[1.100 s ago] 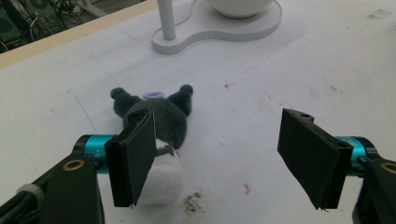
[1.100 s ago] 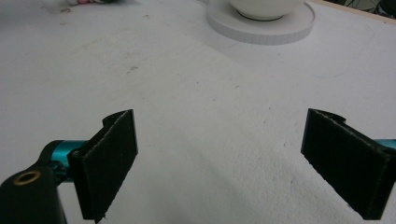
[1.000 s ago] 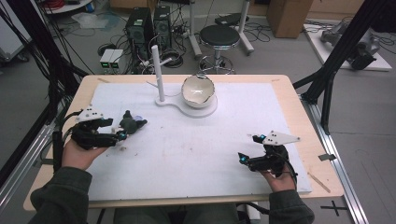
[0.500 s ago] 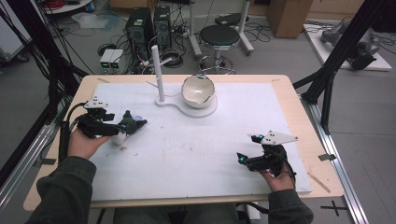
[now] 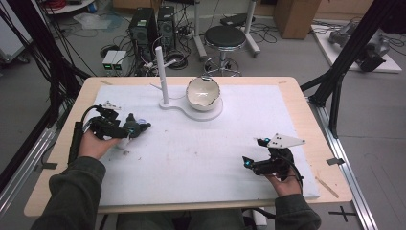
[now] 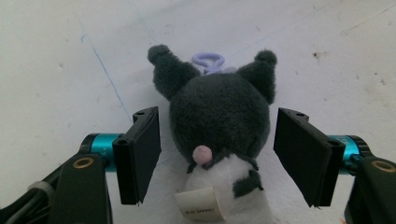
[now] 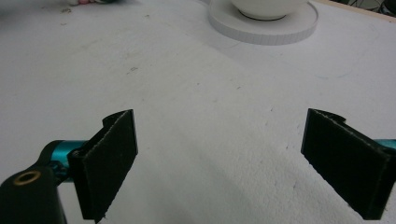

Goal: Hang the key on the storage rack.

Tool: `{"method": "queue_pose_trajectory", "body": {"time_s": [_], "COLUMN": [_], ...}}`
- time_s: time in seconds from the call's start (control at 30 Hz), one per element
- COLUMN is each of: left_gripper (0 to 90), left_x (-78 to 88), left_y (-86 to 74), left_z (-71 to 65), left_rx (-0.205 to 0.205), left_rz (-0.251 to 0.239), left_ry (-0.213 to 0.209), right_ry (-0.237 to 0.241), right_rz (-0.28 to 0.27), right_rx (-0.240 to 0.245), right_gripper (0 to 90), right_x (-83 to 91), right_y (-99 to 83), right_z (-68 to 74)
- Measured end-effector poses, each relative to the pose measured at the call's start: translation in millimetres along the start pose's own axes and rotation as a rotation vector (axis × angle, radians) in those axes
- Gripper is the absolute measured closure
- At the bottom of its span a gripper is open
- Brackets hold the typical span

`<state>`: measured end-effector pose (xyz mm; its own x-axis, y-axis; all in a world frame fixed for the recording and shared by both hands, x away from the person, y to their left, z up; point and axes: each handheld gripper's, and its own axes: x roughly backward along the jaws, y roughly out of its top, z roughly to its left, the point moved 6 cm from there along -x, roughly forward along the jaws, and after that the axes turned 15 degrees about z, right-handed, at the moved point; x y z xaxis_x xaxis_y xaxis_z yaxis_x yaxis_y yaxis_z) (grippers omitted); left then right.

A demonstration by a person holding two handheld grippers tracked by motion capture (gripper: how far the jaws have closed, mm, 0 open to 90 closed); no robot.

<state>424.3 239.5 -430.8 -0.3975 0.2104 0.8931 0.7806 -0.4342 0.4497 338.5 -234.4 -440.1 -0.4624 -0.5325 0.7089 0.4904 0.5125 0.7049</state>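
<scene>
High view: the left gripper [image 5: 136, 127] sits at the left side of the white mat [image 5: 201, 158], right at a small dark plush toy [image 5: 135, 126] lying there, while the right gripper [image 5: 247, 162] rests near the right front, well apart from everything. A white bowl [image 5: 203, 93] stands on a round stand [image 5: 210, 113] beside an upright post [image 5: 162, 76] at the back. The toy is not lifted yet — the pick-up is only being set up.

Left gripper view: the jaws have just been opening a little and now straddle the plush toy [image 6: 219, 116], neither pad pressing on it; the left pad looks just beside the fur. It is a dark round head with two ears, pink nose, white body, a paper tag and a lilac loop [image 6: 208, 61].

Right gripper view: jaws wide open over bare mat — nothing between them.
</scene>
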Motion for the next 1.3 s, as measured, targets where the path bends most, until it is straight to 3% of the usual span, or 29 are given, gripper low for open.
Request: {"method": "queue_pose_trajectory", "body": {"time_s": [0.4, 0.93, 1.3], "left_gripper": [33.5, 47.5, 49.1], "left_x": [-23.6, -22.3, -10.6], "left_y": [-0.5, -0.8, -1.5], "left_z": [-4.9, -10.2, -18.9], "left_rx": [-0.022, -0.076, -0.107], "left_rz": [0.100, 0.098, 0.046], "left_ry": [0.022, 0.059, 0.008], "right_ry": [0.001, 0.001, -0.001], "right_rz": [0.002, -0.003, -0.009], "right_rx": [0.003, 0.004, 0.004], "right_gripper": [9.9, 9.9, 9.9], "right_x": [-0.5, 0.6, 1.7], "right_y": [-0.2, -0.1, 0.1], "right_z": [0.3, 0.8, 0.9]}}
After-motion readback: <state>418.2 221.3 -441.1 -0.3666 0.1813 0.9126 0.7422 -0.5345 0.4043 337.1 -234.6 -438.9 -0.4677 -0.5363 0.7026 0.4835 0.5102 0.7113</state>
